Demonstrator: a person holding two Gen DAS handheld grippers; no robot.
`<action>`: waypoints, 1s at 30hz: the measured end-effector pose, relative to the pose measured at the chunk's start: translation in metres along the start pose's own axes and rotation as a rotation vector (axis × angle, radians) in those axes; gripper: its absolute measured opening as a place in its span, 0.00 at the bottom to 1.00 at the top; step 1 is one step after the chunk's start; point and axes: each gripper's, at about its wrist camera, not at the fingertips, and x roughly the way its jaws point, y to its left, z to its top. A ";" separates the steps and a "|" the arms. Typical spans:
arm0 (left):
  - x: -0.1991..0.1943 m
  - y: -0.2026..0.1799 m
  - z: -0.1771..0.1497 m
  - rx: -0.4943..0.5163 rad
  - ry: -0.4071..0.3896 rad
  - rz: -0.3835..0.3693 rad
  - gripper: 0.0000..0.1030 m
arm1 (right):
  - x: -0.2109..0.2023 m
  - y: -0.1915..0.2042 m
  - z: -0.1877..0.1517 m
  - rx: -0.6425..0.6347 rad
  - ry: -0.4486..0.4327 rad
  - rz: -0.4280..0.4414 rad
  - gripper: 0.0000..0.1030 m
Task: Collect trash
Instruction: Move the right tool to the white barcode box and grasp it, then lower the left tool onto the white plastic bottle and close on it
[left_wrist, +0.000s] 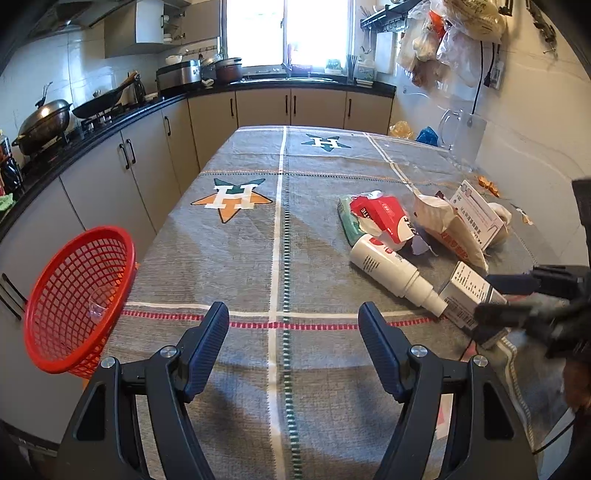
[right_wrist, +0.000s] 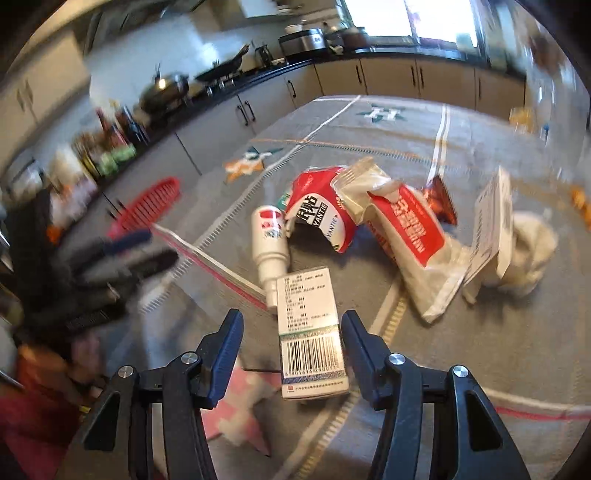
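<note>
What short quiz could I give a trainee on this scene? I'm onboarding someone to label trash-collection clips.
1. True or false: the right hand-held gripper already clamps the small barcode box.
2. Which item lies right beside that box on the grey tablecloth?
A. white spray bottle
B. a glass jar
C. a banana peel
3. Fill in: the red mesh basket sits at the table's ____ edge in the left wrist view.

Key
1. False: the box lies between open jaws, with gaps on both sides.
2. A: its nozzle end is at the box.
3. Left. The left hand-held gripper is open and empty.
</note>
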 end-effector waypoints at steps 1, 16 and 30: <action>0.001 0.000 0.002 -0.008 0.006 -0.014 0.69 | 0.003 0.004 -0.001 -0.020 0.006 -0.028 0.58; 0.052 -0.041 0.035 -0.226 0.198 -0.133 0.70 | -0.045 -0.031 -0.030 0.154 -0.159 -0.085 0.38; 0.071 -0.058 0.032 -0.091 0.234 -0.032 0.35 | -0.065 -0.045 -0.053 0.205 -0.196 -0.029 0.38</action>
